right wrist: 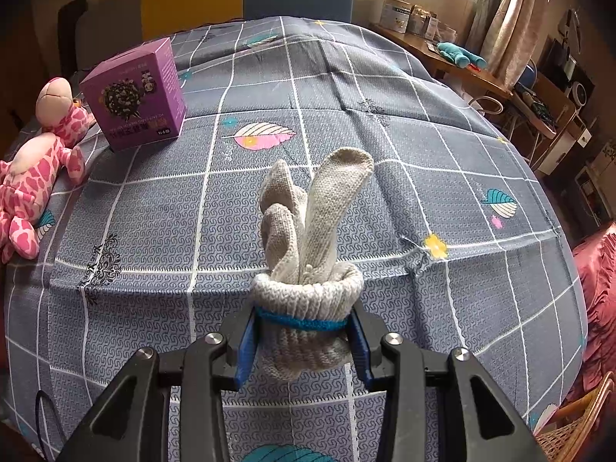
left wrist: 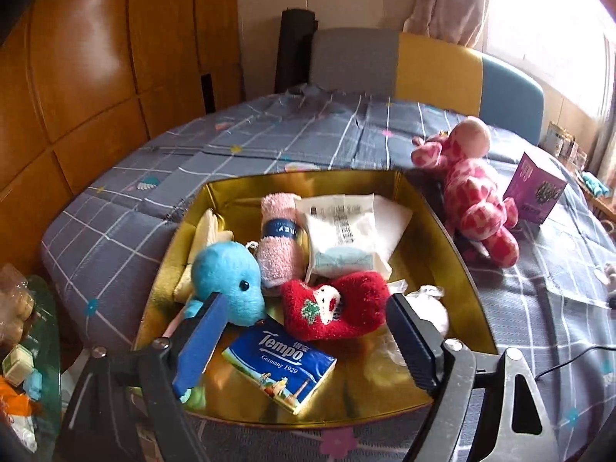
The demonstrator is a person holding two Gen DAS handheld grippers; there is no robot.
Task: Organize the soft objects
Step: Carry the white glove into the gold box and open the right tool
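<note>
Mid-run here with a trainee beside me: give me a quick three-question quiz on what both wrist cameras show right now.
1. True or false: the right gripper has its jaws closed on the knitted glove.
2. Which lies outside the gold tin? A) red sock B) pink giraffe C) Tempo tissue pack
3. What stands beside the giraffe on the cloth?

Key: 1 true. 2 B. 3 the purple box.

Daylight floods from the window [left wrist: 554, 19], blown out white; fisheye bends and darkens edges; gold tin [left wrist: 435, 215] nearby glares.
</note>
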